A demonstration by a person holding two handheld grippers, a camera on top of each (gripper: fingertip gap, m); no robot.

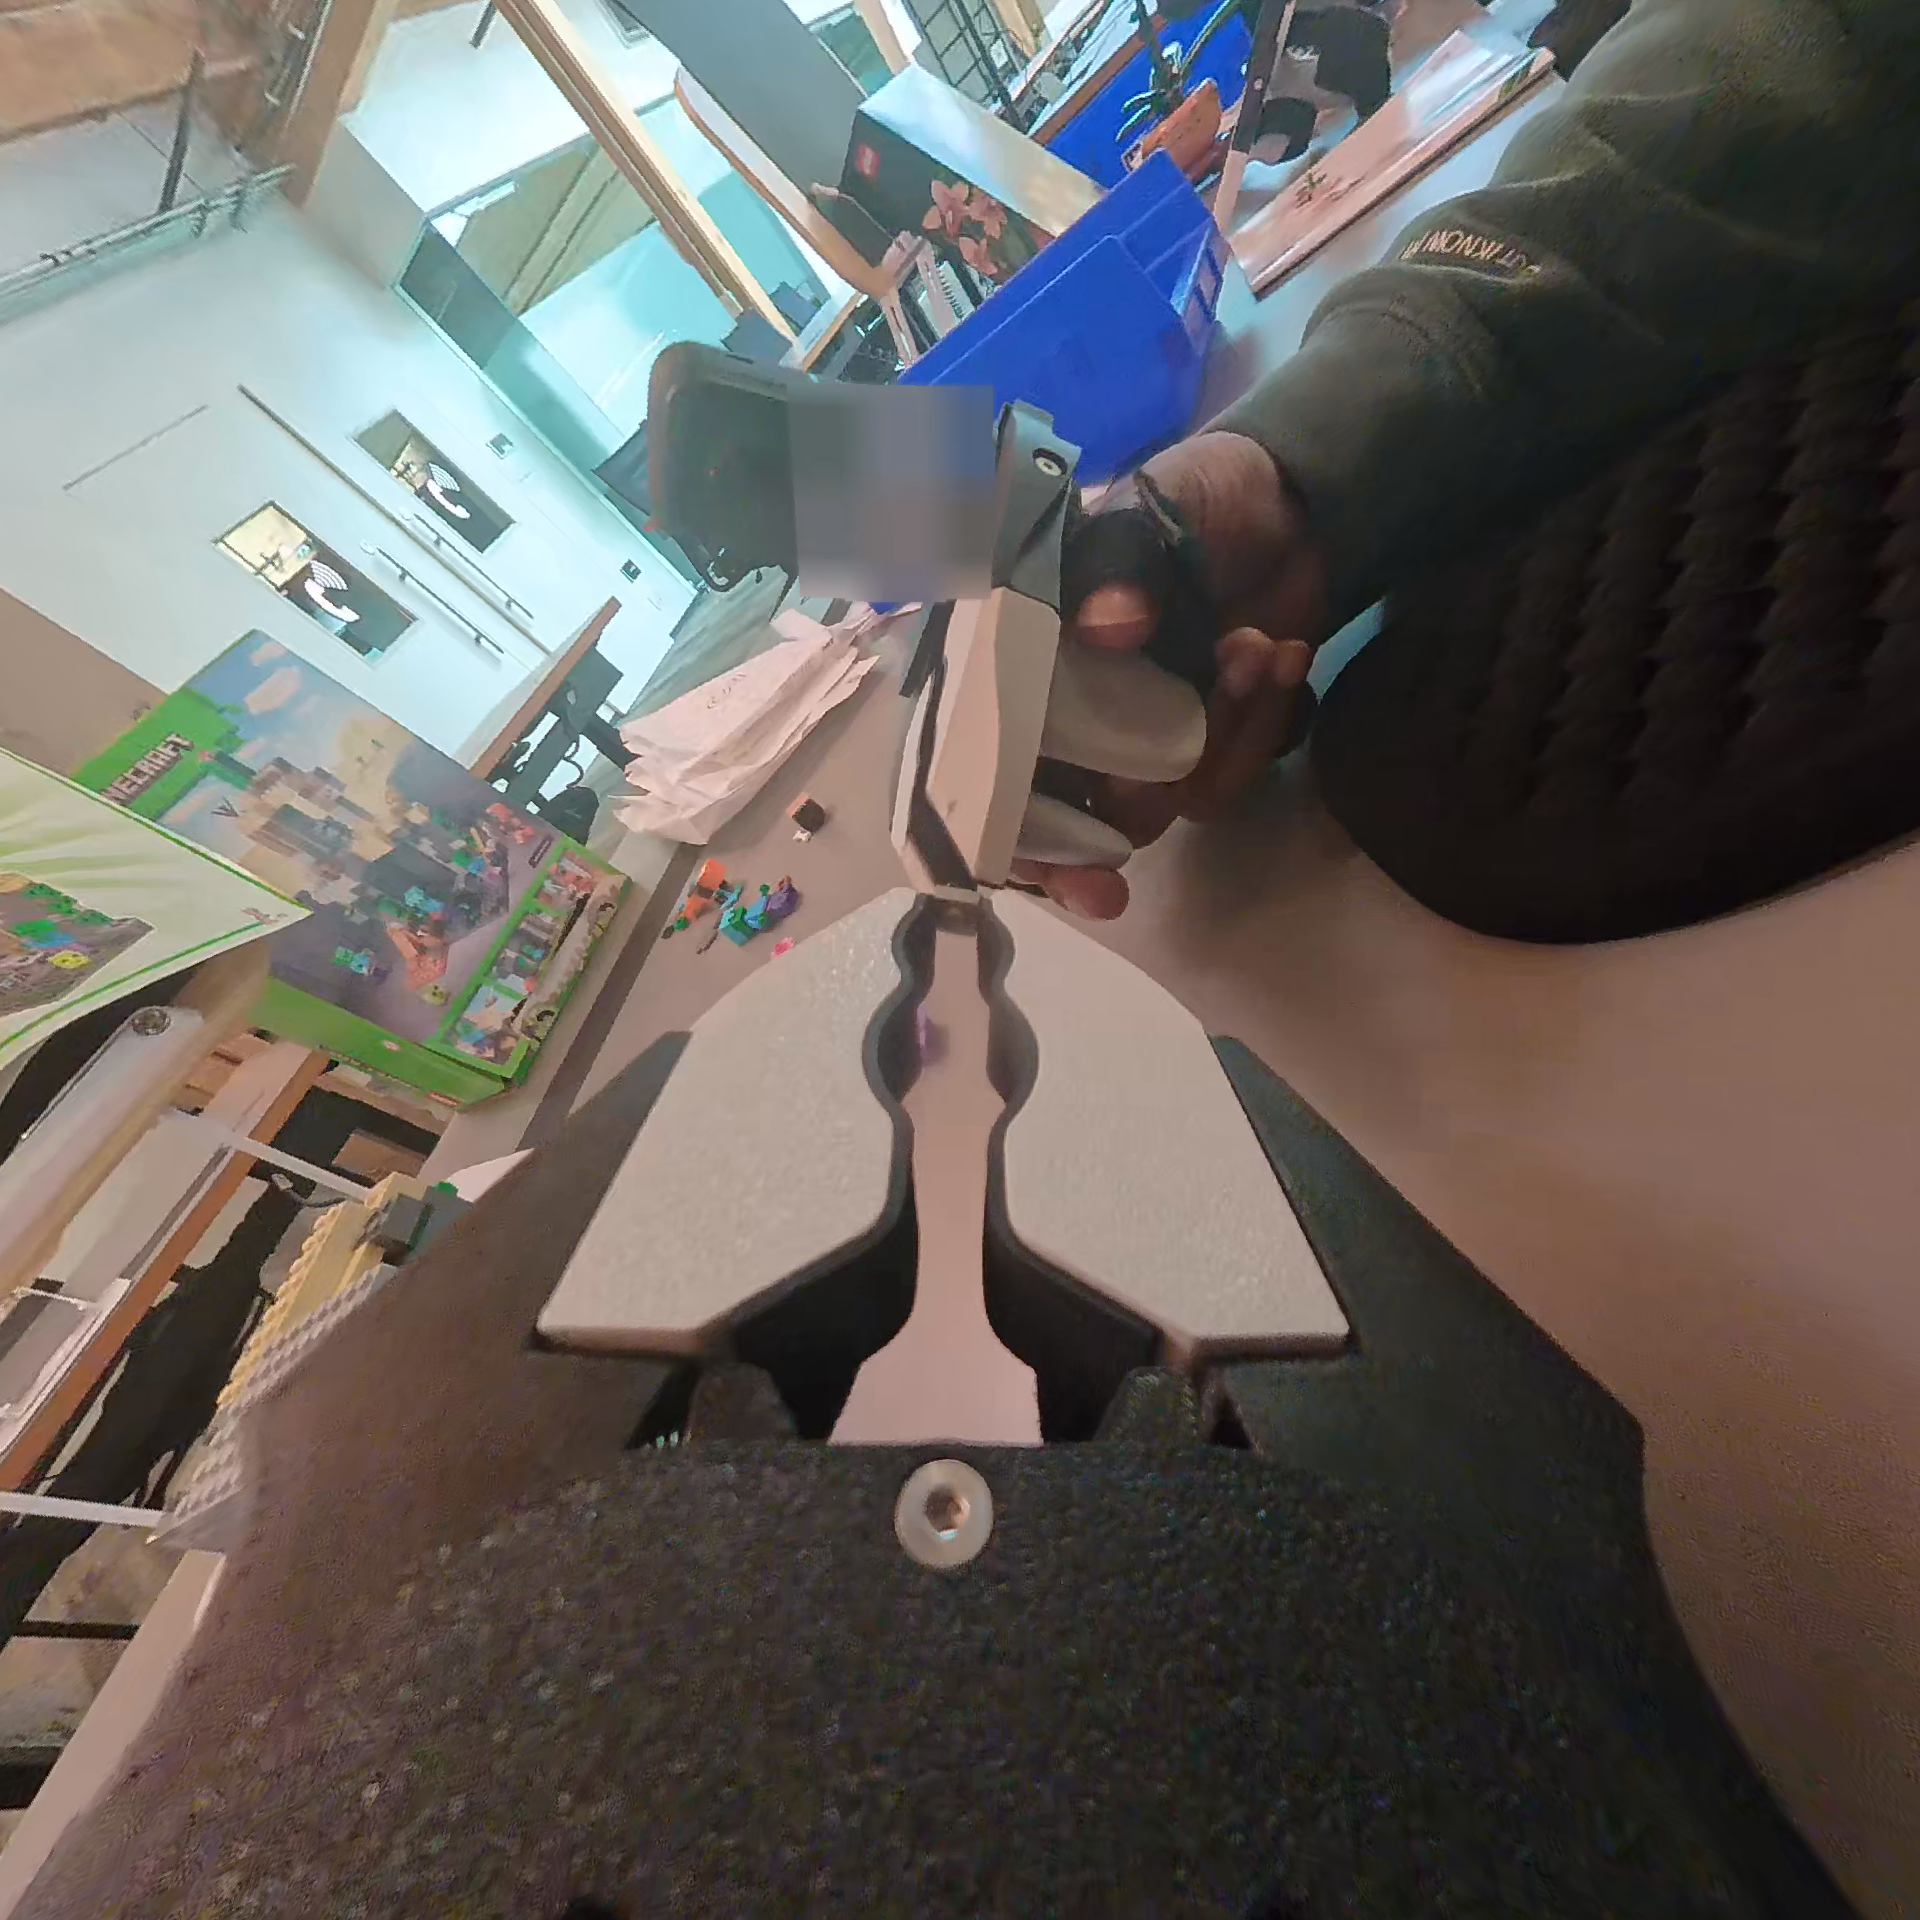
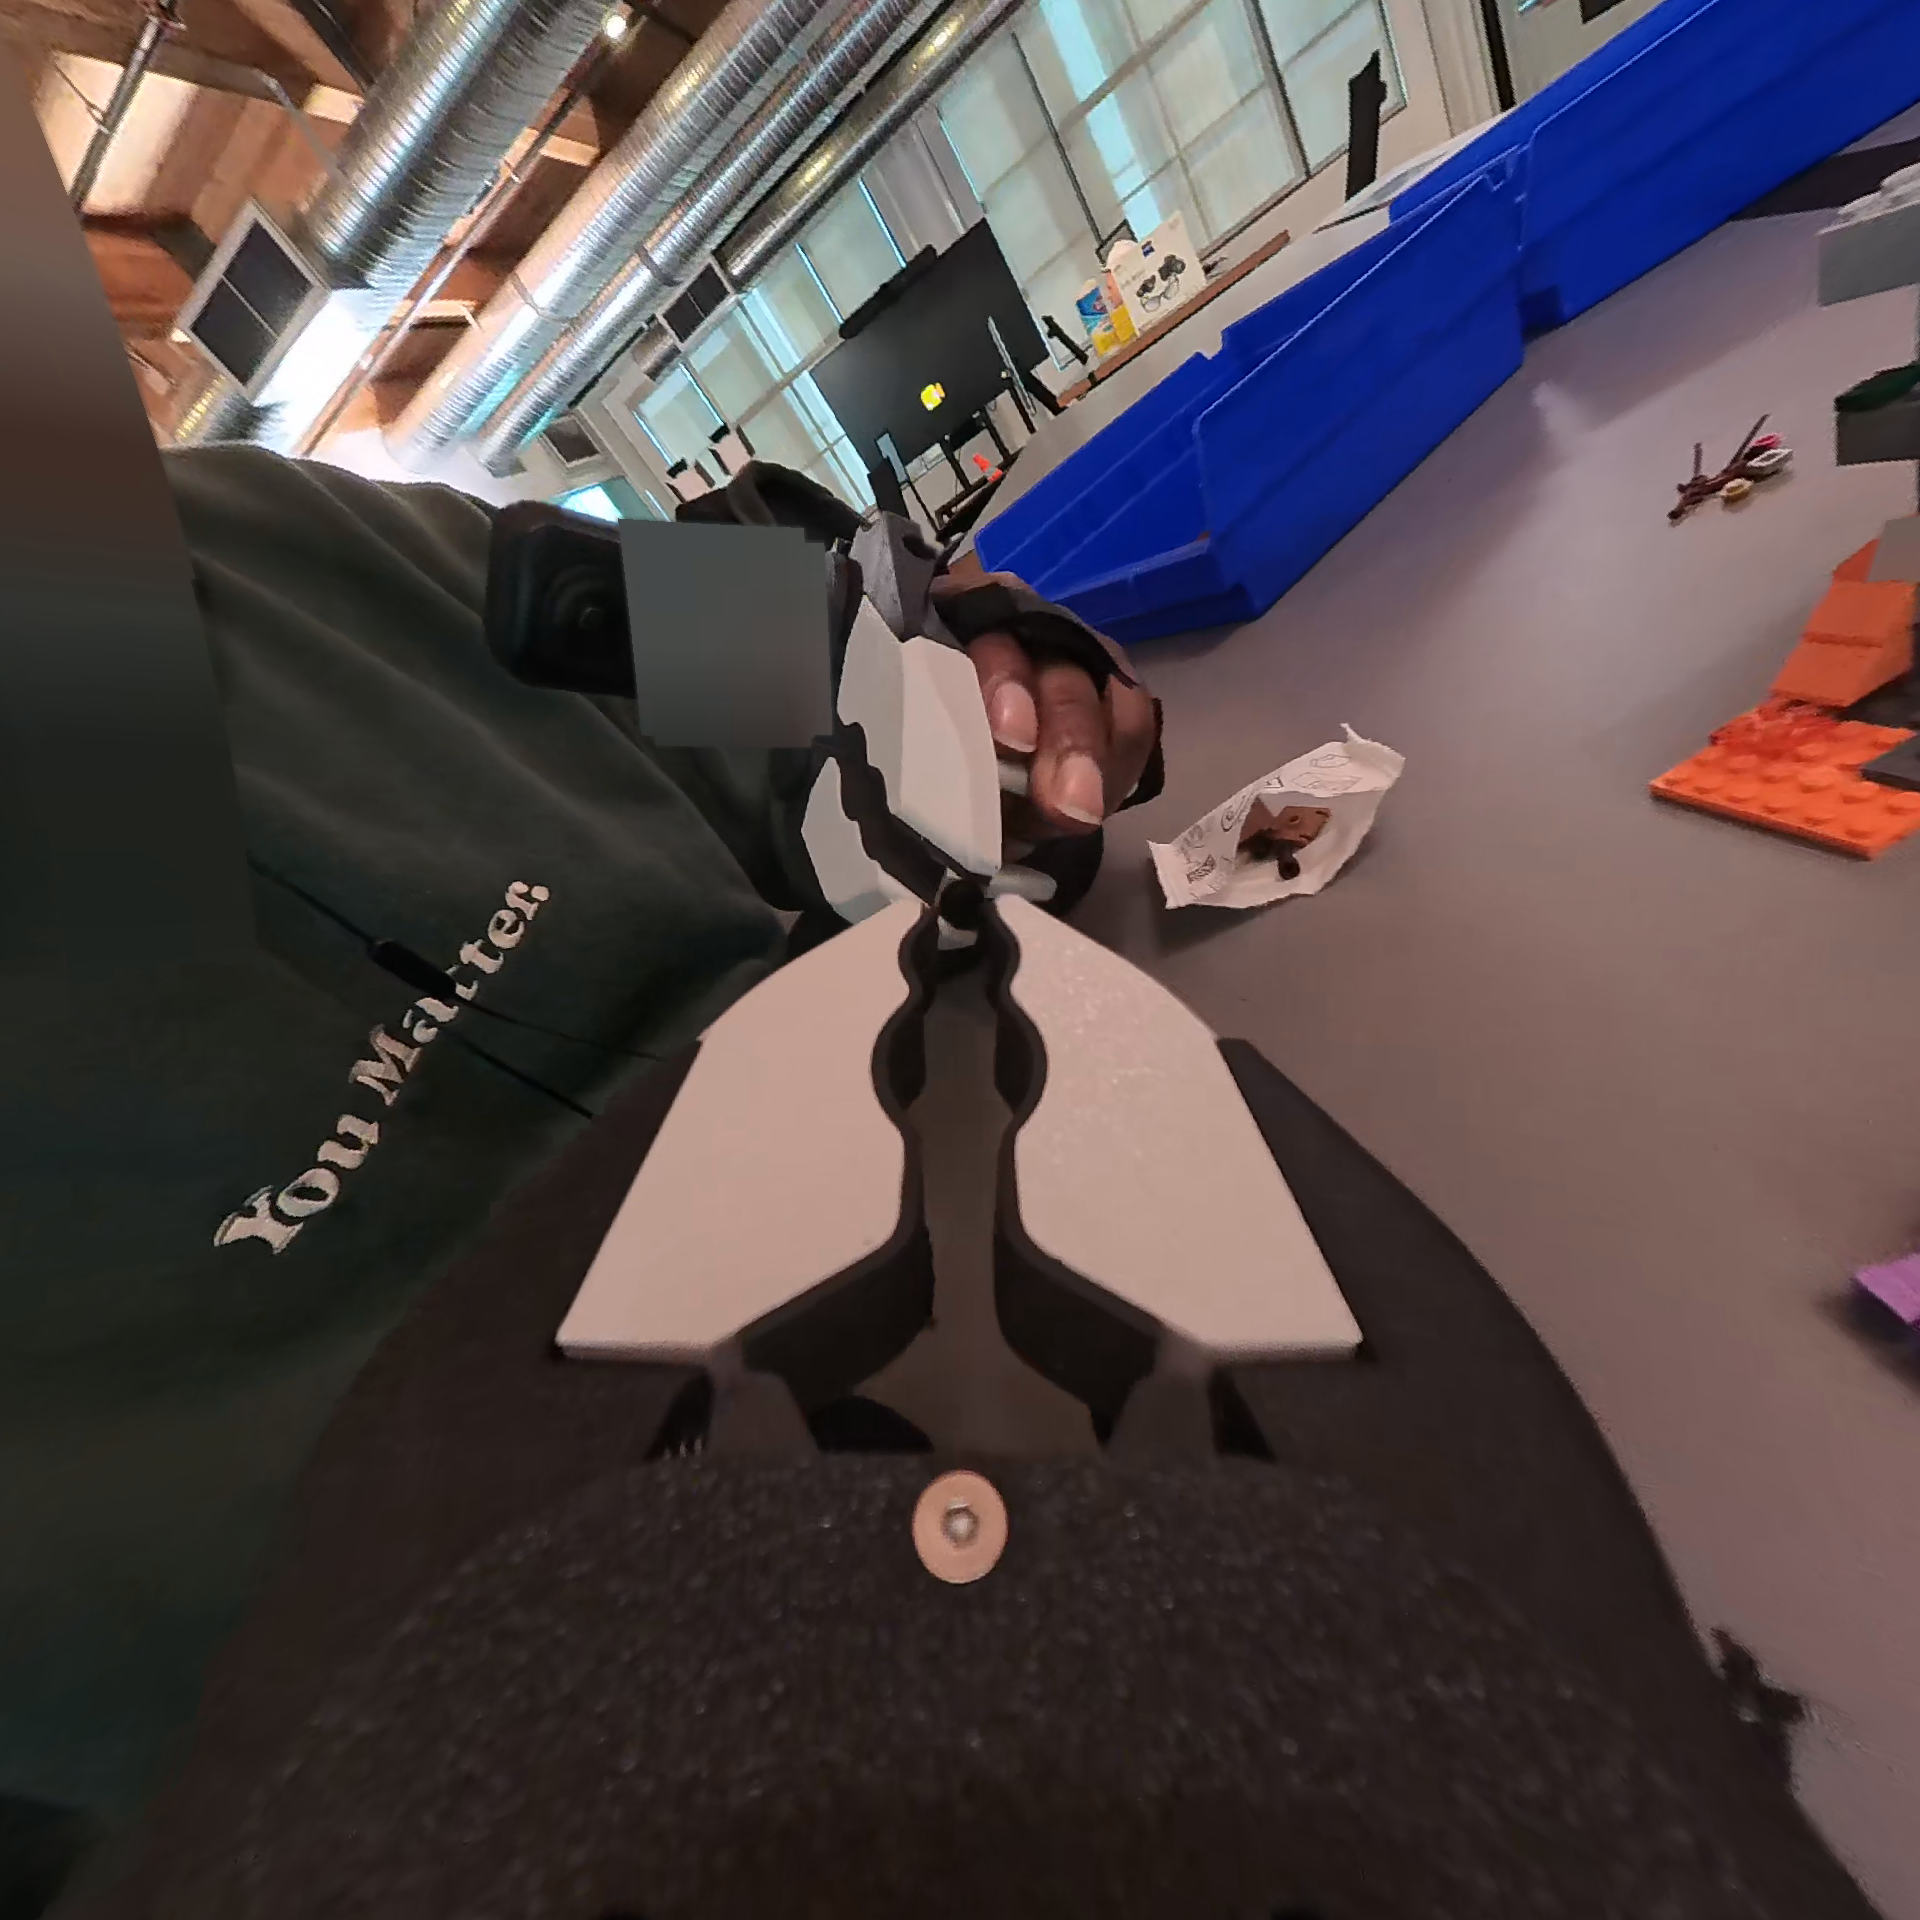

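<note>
Two grippers meeting tip to tip above grey table (image 2: 1455,1039), blue bins (image 2: 1299,416) far behind. Left gripper (image 1: 948,920) and right gripper (image 2: 961,920) both narrowed almost together at the tips; whether pinching anything, cannot tell. Right hand (image 1: 1236,561) wrapped round its handle. Torn paper bag (image 2: 1273,821) near right; loose bricks (image 1: 743,904) far left.

You worked at a grey table (image 2: 1455,1039) in a bright open room. Behind you ran tall gridded windows (image 2: 1132,125), silver ceiling ducts (image 2: 582,208) under wooden beams, and a dark screen on a stand (image 2: 935,343). A white wall (image 1: 208,343) stood opposite.
</note>
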